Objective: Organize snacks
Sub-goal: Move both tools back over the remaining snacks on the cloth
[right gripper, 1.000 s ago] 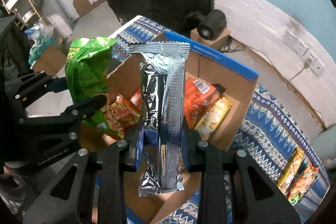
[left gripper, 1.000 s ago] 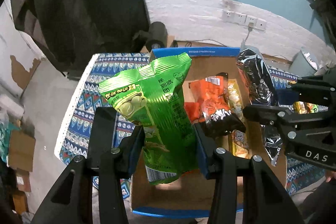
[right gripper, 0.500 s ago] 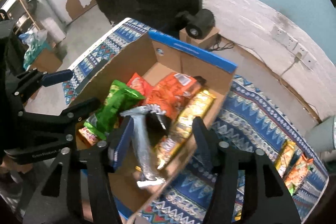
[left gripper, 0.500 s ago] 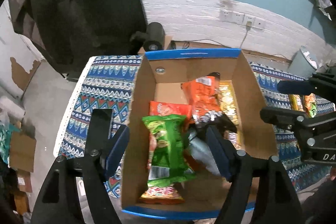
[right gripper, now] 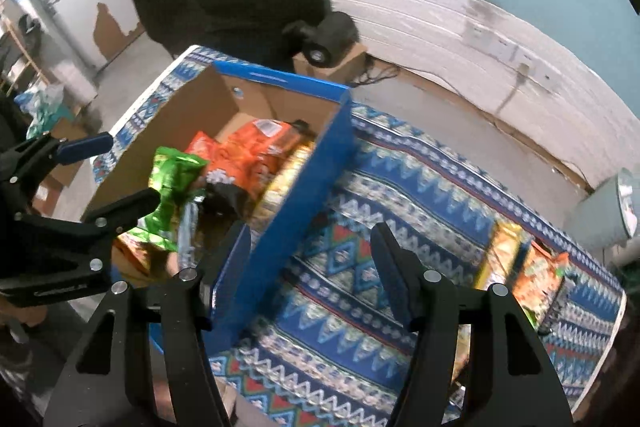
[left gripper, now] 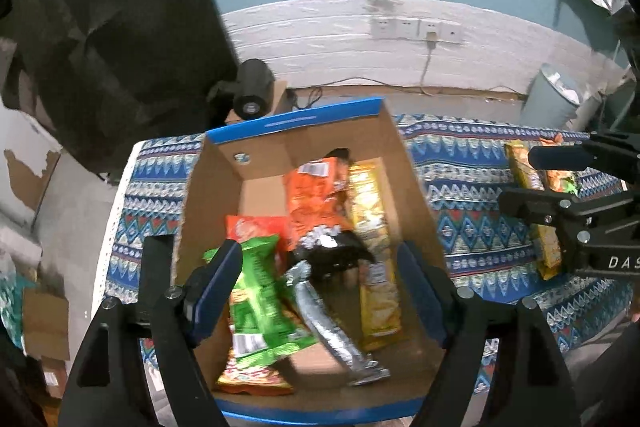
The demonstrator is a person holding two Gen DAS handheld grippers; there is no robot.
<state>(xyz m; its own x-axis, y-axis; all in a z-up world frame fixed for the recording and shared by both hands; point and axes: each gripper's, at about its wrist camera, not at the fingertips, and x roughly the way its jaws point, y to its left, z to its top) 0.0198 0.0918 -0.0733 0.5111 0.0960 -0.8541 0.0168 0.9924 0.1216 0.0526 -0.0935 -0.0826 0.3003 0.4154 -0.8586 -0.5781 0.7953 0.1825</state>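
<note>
A cardboard box with a blue rim (left gripper: pixel 304 117) stands on the patterned cloth (left gripper: pixel 472 179). In it lie a green snack bag (left gripper: pixel 260 299), a silver packet (left gripper: pixel 332 323), an orange bag (left gripper: pixel 316 203), a yellow packet (left gripper: pixel 372 227) and a red-orange bag (left gripper: pixel 256 227). My left gripper (left gripper: pixel 320 287) is open and empty above the box. My right gripper (right gripper: pixel 312 267) is open and empty over the box's blue right wall (right gripper: pixel 296 195) and the cloth (right gripper: pixel 400 187). The green bag (right gripper: pixel 172 187) and silver packet (right gripper: pixel 188 227) show in the box. It also shows in the left wrist view (left gripper: pixel 560 183).
Two loose snack packets lie on the cloth at the right: a yellow one (right gripper: pixel 500 251) and an orange one (right gripper: pixel 540 275), also in the left wrist view (left gripper: pixel 532 199). A black speaker on a carton (left gripper: pixel 252 95) and a grey bin (left gripper: pixel 552 99) stand behind the table.
Both grippers opened and dropped their loads: the green bag and the silver packet now lie in the box. The right gripper has swung right, over the box wall and the cloth.
</note>
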